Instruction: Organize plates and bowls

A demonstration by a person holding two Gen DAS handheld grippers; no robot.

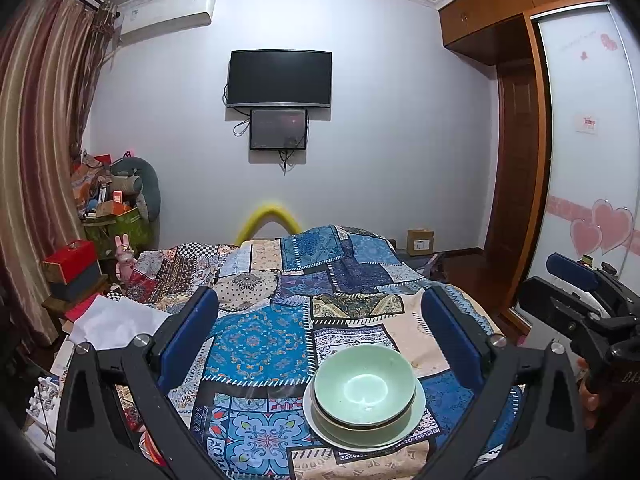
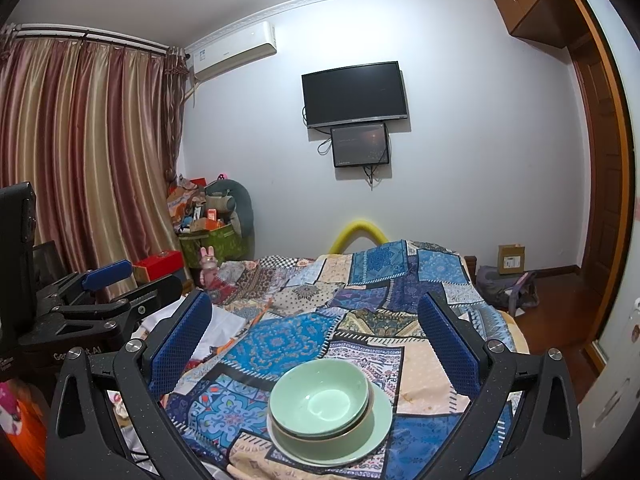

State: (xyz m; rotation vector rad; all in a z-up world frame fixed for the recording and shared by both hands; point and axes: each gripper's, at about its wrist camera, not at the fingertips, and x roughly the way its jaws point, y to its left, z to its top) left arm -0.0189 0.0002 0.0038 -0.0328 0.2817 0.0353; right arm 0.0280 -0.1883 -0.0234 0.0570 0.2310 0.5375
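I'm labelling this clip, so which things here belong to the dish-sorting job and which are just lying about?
Job:
- green bowl, nested on top
- second bowl under it
- plate at the bottom

Lying about:
- patchwork quilt
- pink rabbit toy
- red box
- cardboard box

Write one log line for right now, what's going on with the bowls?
left gripper: open, empty | right gripper: open, empty | bowls: nested on plate | stack on quilt

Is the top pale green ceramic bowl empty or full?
Empty: the top pale green ceramic bowl shows its bare glazed bottom in both wrist views.
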